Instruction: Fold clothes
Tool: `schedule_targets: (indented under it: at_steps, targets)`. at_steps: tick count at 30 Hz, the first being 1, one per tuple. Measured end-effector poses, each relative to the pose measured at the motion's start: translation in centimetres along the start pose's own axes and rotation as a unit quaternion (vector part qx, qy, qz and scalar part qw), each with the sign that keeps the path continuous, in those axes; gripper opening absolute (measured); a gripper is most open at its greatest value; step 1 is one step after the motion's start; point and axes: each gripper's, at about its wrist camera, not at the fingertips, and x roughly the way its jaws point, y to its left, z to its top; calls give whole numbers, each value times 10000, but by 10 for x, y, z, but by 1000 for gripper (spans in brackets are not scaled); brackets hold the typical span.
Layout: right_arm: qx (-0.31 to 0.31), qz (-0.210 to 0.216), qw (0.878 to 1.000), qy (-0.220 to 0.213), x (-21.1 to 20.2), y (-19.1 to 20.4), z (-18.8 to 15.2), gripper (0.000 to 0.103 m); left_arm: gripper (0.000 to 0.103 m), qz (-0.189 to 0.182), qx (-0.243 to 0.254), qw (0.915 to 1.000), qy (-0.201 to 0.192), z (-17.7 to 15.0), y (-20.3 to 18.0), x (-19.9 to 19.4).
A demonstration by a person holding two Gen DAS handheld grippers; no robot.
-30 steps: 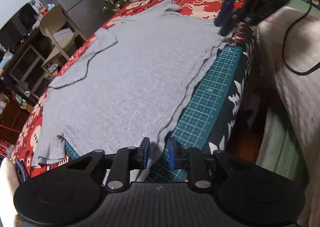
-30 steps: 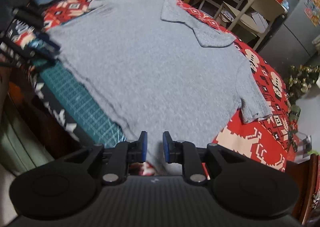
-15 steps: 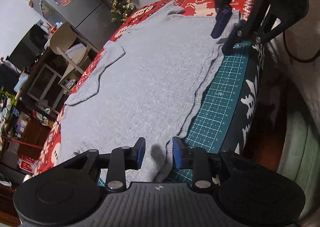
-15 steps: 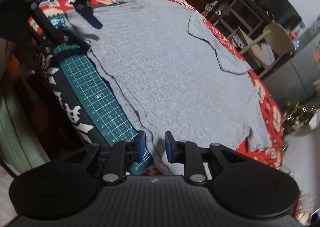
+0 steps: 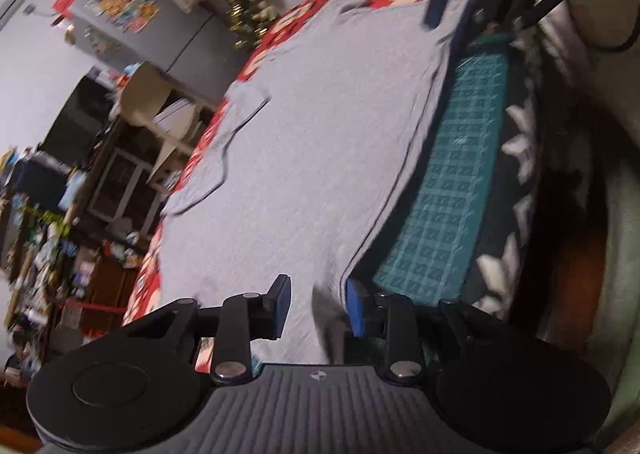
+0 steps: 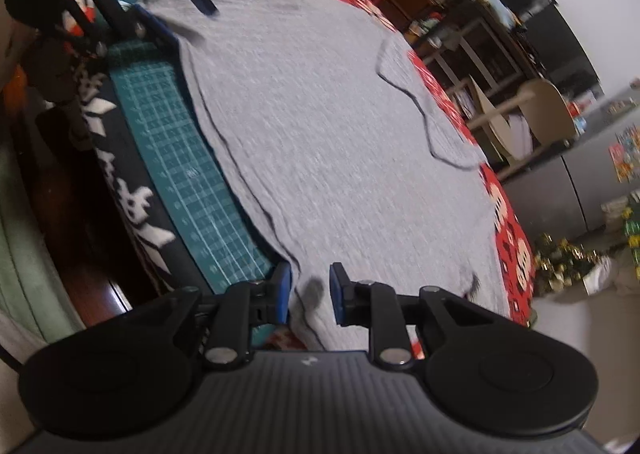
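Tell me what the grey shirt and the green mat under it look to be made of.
Shirt: soft knit, probably cotton jersey, matte; it shows a fine ribbed grain and limp, wavy edges. Mat: looks like a rubbery or vinyl cutting mat, smooth with a slight sheen; it lies flat and stiff and carries a printed white grid.

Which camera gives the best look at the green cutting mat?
The left wrist view: the green cutting mat runs long and broad beside the grey shirt, though blurred. The right wrist view shows a narrower strip with sharper grid lines.
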Motion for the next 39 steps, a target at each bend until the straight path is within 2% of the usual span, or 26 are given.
schedule_targets:
  at_steps: [6,11,12,13,14,16,20,24,28,33,36,39]
  targets:
    - [-404,-218,9988,-143,1,16,7,23,30,149,81,9999,-13,7,-5,5]
    - [-265,-345,9991,-27,3,11,-4,22,29,219,43,9997,80,1,-1,7]
    - [-214,-351,9991,-43,4,10,-7,21,23,224,29,9997,95,0,0,8]
    - [-157,-341,9993,-73,4,9,-8,16,13,206,17,9997,105,-1,2,9]
    - [-96,-286,9995,-104,5,8,-9,5,12,185,5,9998,107,-1,4,9]
    - [-62,-239,9994,-253,4,2,-6,5,8,124,-3,9999,56,2,9,8]
    - [-49,-221,9983,-543,-4,-27,5,5,8,45,330,9994,-98,11,30,3]
    - [-478,-354,9953,-761,-11,-60,18,5,8,81,669,9974,-256,25,64,5]
    - [-911,-422,9906,-927,-2,-101,35,5,8,132,1180,9924,-320,40,98,23]
    - [-979,-263,9893,-1054,25,-154,58,5,8,47,1814,9831,-231,53,125,60]
    - [-840,-86,9910,-1043,53,-180,68,5,8,-168,1827,9830,-82,60,139,89]
    - [-543,114,9941,-934,81,-200,73,5,8,-413,1567,9867,107,65,152,121]
